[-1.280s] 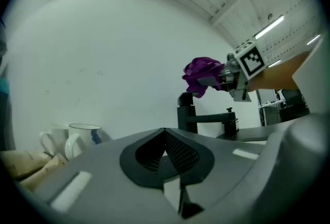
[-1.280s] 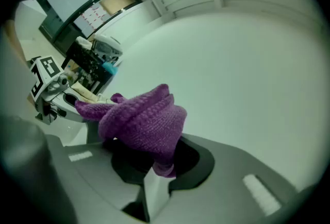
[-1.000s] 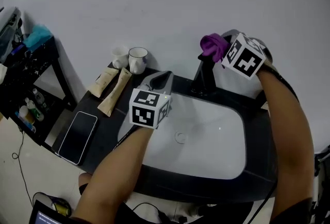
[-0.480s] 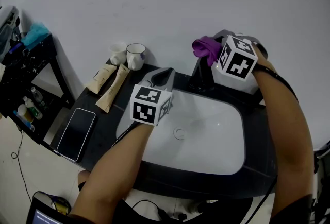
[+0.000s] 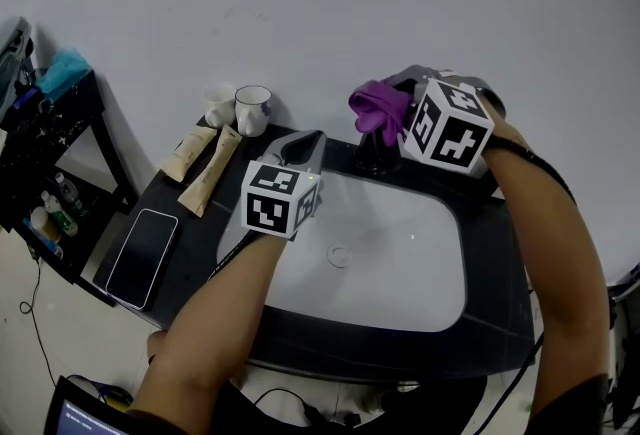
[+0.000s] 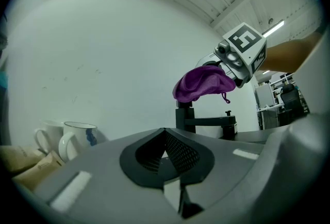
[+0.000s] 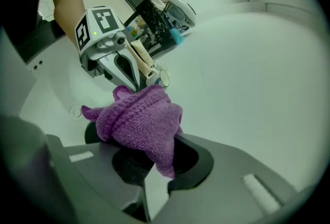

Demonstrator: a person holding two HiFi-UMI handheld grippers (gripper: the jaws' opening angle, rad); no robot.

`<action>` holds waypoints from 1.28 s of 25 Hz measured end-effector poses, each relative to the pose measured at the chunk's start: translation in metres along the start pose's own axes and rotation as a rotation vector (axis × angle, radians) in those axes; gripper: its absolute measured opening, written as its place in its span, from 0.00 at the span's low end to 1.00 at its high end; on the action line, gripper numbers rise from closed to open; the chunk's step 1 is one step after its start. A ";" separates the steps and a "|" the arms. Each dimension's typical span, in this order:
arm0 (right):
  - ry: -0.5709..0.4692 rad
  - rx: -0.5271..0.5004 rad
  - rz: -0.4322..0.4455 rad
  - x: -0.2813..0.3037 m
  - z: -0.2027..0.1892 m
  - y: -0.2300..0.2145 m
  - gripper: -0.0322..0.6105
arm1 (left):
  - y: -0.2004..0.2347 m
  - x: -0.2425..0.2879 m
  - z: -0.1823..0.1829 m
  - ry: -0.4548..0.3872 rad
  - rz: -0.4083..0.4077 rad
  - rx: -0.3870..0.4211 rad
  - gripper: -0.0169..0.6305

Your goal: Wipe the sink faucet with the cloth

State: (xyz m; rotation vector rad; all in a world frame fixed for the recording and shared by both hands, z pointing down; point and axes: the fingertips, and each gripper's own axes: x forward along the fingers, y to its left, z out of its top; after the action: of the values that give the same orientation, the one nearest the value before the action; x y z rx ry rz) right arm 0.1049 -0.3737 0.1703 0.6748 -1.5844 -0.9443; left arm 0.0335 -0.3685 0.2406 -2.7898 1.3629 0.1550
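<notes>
A black faucet (image 5: 374, 152) stands at the back rim of the white sink (image 5: 430, 263). My right gripper (image 5: 397, 119) is shut on a purple knitted cloth (image 5: 377, 106), which sits on top of the faucet. In the right gripper view the cloth (image 7: 139, 120) bulges out between the jaws. My left gripper (image 5: 306, 149) hovers over the basin's back left edge, shut and holding nothing. From the left gripper view, the cloth (image 6: 203, 81) covers the head of the faucet (image 6: 184, 116), whose spout points right.
Two white mugs (image 5: 252, 109) stand by the wall at the counter's back left. Beside them lie two beige tubes (image 5: 205, 179) and a dark phone (image 5: 139, 244). A black shelf (image 5: 40, 153) with bottles stands further left. The drain (image 5: 340, 255) is at the basin's middle.
My right gripper has carried the purple cloth leftward and slightly lower, onto the faucet's top. The left gripper has stayed about where it was.
</notes>
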 end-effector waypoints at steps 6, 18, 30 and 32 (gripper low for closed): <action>-0.018 -0.034 0.015 -0.011 0.006 0.014 0.13 | 0.001 -0.002 -0.001 0.006 0.005 -0.003 0.05; -0.054 -0.122 0.110 -0.037 0.015 0.071 0.13 | 0.003 -0.005 -0.003 0.019 0.016 -0.002 0.05; 0.010 0.080 -0.051 0.000 -0.019 0.038 0.14 | 0.008 -0.006 -0.005 0.027 0.028 -0.032 0.05; 0.028 0.118 -0.065 0.011 -0.027 0.034 0.14 | 0.008 -0.006 -0.004 0.023 0.027 -0.040 0.05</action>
State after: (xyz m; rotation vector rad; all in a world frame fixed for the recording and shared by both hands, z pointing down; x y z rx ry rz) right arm 0.1310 -0.3717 0.2065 0.8225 -1.6111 -0.8906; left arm 0.0238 -0.3689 0.2459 -2.8152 1.4189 0.1532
